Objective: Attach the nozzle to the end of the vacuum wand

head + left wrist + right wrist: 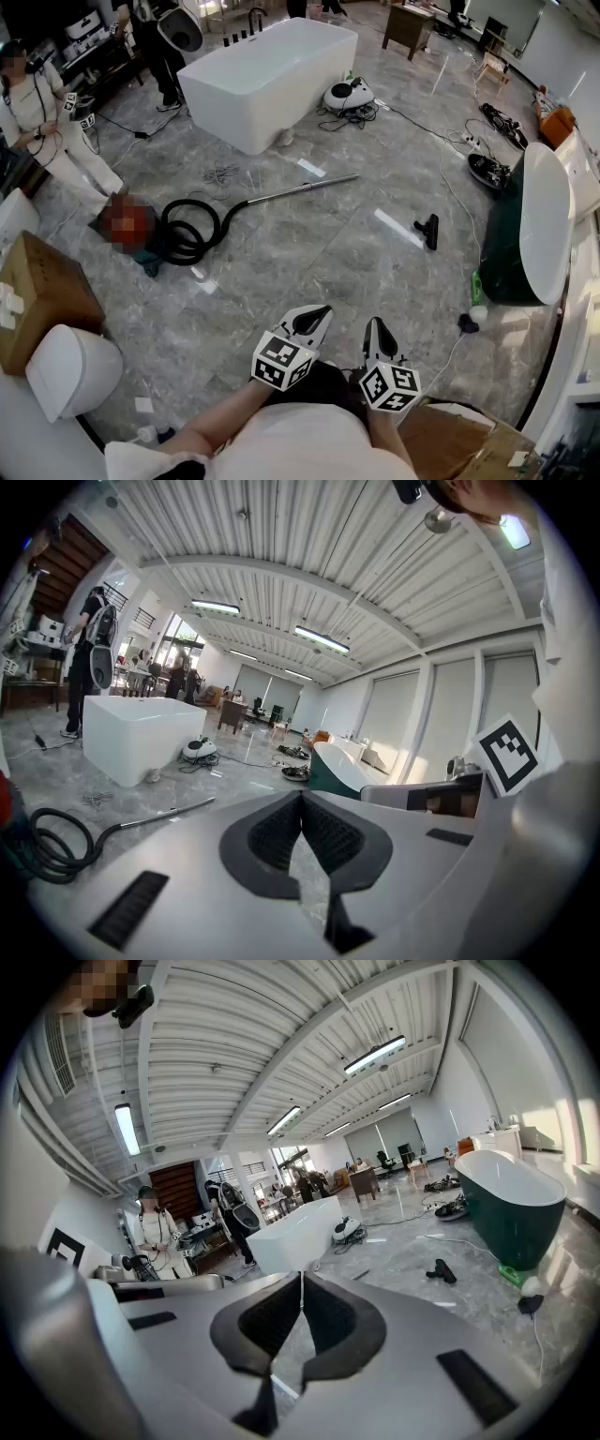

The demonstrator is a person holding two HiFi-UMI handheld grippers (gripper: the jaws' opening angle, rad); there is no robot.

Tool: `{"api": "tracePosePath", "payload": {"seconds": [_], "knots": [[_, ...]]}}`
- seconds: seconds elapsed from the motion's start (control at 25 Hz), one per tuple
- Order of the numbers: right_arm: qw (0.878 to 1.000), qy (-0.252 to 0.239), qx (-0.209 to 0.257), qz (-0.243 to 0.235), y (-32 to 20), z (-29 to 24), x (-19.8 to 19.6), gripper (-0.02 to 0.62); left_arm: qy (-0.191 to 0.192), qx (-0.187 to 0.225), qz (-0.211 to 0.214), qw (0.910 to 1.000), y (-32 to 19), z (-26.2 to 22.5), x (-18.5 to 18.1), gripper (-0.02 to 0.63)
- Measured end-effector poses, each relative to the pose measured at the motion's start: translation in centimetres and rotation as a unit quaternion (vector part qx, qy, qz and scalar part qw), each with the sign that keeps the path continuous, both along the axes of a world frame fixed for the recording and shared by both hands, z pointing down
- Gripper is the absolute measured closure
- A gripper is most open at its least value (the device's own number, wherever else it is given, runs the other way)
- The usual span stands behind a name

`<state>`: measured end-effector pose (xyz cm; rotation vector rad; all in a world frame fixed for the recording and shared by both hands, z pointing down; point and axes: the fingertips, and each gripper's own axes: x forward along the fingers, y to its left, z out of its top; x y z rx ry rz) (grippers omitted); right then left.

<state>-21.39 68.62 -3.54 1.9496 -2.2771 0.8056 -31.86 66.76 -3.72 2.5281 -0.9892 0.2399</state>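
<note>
A silver vacuum wand (292,190) lies on the grey floor, its free end (353,176) pointing right, its other end joined to a coiled black hose (187,232). The black nozzle (428,231) lies alone on the floor well to the right of the wand's end. Both grippers are held close to my body, far from both parts. My left gripper (319,313) is shut and empty, and so is my right gripper (377,324). The wand (159,815) shows in the left gripper view, the nozzle (441,1271) in the right gripper view.
A white bathtub (267,77) stands beyond the wand, and a dark green one (525,230) at the right. Cables and a robot vacuum (349,95) lie on the floor behind. A cardboard box (37,295) and a toilet (70,370) sit at the left. People stand at the far left.
</note>
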Motion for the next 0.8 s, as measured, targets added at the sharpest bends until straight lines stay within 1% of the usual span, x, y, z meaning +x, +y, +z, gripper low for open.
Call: {"api": "tracePosePath", "payload": {"seconds": [0.28, 0.44, 0.64, 0.8], "knots": [[1.000, 0.000, 0.001, 0.004, 0.3, 0.0, -1.0, 0.572, -0.003, 0.002, 0.009, 1.0000, -0.1, 0.0, -0.7, 0.598], [1.000, 0.001, 0.000, 0.010, 0.3, -0.1, -0.9, 0.572, -0.001, 0.002, 0.014, 0.9999, -0.3, -0.1, -0.7, 0.597], [1.000, -0.022, 0.008, 0.018, -0.2, -0.1, -1.3, 0.572, -0.002, 0.002, 0.013, 0.9999, -0.6, 0.0, -1.6, 0.598], [1.000, -0.025, 0.006, 0.018, -0.7, 0.0, -2.2, 0.572, 0.001, 0.001, 0.008, 1.0000, -1.1, 0.2, -2.7, 0.598]]}}
